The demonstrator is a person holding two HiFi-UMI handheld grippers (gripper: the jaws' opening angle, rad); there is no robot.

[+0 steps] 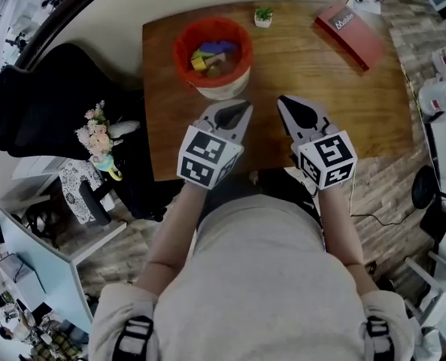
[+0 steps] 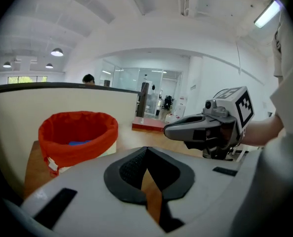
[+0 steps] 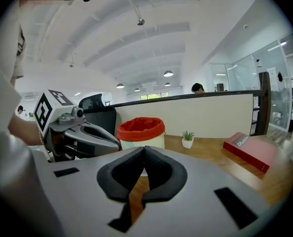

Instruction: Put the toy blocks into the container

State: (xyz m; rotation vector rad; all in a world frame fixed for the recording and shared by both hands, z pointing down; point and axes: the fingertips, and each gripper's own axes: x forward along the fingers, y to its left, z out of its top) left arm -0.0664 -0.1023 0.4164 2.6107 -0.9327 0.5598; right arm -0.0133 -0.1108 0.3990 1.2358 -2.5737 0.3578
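The toy blocks [image 1: 210, 57] lie all together inside the container [image 1: 224, 90], a pale round tub with a red liner [image 1: 183, 42] folded over its rim, which stands near the far left part of the wooden worktop [image 1: 343, 104]. I can see yellow, purple, blue and green pieces in it, and no block on the bare wood around it. The left tool [image 1: 236, 113] and the right tool [image 1: 292, 110] hang side by side over the near edge of the worktop, close to the person's body and apart from the container. Each one is clenched, its dark pads meeting with nothing between them. I judge the blocks to be small, light and stiff, with smooth faces that can slip, so a block is best taken across two flat opposite sides, near its middle, and not by a corner. The container looks light too and its liner is soft, so a push against the rim could shift or tip it. A small potted plant [image 1: 263, 16] and a red book [image 1: 350, 34] stand farther back, well apart from both tools.
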